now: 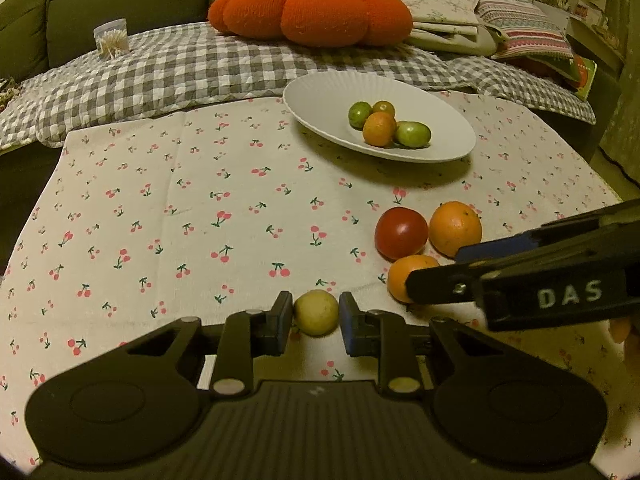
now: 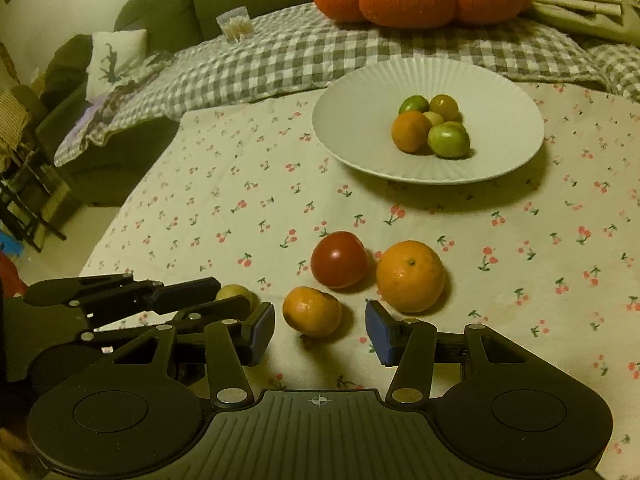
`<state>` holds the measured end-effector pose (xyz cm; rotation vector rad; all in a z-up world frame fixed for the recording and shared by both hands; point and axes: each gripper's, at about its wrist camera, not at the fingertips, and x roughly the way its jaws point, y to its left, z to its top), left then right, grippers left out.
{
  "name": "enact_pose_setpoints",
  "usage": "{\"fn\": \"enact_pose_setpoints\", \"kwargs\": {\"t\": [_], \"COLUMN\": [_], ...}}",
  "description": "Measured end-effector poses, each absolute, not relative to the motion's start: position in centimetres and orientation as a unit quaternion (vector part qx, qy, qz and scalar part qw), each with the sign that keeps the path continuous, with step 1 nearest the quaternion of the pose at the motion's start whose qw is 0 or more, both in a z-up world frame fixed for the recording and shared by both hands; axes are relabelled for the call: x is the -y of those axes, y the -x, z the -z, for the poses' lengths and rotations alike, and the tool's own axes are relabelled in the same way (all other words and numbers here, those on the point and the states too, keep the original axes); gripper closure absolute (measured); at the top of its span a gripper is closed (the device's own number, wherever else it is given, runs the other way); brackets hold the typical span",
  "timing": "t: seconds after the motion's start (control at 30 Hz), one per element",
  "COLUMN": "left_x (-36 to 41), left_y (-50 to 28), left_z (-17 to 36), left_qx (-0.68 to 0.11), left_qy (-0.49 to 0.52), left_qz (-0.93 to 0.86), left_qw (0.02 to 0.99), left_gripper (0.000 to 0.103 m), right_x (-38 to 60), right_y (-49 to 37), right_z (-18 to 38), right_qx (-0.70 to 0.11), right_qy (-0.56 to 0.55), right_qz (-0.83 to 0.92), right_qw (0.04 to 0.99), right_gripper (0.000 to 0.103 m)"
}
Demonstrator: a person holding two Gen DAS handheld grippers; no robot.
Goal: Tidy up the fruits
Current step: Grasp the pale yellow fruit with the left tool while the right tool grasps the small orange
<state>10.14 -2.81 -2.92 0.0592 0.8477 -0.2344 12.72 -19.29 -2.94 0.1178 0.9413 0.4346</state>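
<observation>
A small yellow fruit [image 1: 316, 312] rests on the cherry-print cloth, and my left gripper [image 1: 315, 322] is shut on it with a pad touching each side. To its right lie a red tomato [image 1: 401, 232], a big orange [image 1: 455, 227] and a small orange [image 1: 400, 276]. My right gripper [image 2: 320, 326] stands open just short of the small orange [image 2: 312, 312], which lies ahead of the gap between its fingers. Behind that are the tomato [image 2: 340, 259] and the big orange [image 2: 410, 276]. A white ribbed plate [image 2: 360, 92] farther back holds several small green and orange fruits.
Behind the table, a checked blanket [image 1: 160, 76] covers a dark sofa with an orange pumpkin cushion [image 1: 312, 12], folded cloths and a clear tub of sticks [image 1: 111, 38]. The table's left edge [image 2: 120, 216] drops to the floor, with chairs beyond.
</observation>
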Motion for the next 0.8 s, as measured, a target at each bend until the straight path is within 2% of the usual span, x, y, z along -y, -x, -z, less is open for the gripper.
{"fn": "enact_pose_setpoints", "kwargs": {"t": [0.2, 0.3, 0.37, 0.8], "left_x": [2.9, 2.7, 2.7, 2.6], "left_y": [-10.5, -10.7, -10.7, -10.1], "left_z": [4.0, 3.9, 4.0, 2.4], "left_qx": [-0.423, -0.423, -0.424, -0.406], "left_qy": [-0.038, -0.027, -0.029, -0.008], "left_qz": [0.109, 0.107, 0.106, 0.112], "left_qw": [0.899, 0.899, 0.899, 0.907], "left_gripper": [0.079, 0.079, 0.080, 0.080], "right_x": [18.8, 18.5, 18.3, 19.3], "right_y": [-13.4, -13.7, -13.7, -12.9], "right_z": [3.9, 4.2, 4.2, 1.9], "right_qx": [-0.451, -0.451, -0.447, -0.427], "right_qy": [-0.059, -0.060, -0.059, -0.076], "right_qz": [-0.204, -0.205, -0.208, -0.216], "right_qw": [0.867, 0.867, 0.868, 0.875], "right_gripper": [0.056, 0.067, 0.070, 0.071]}}
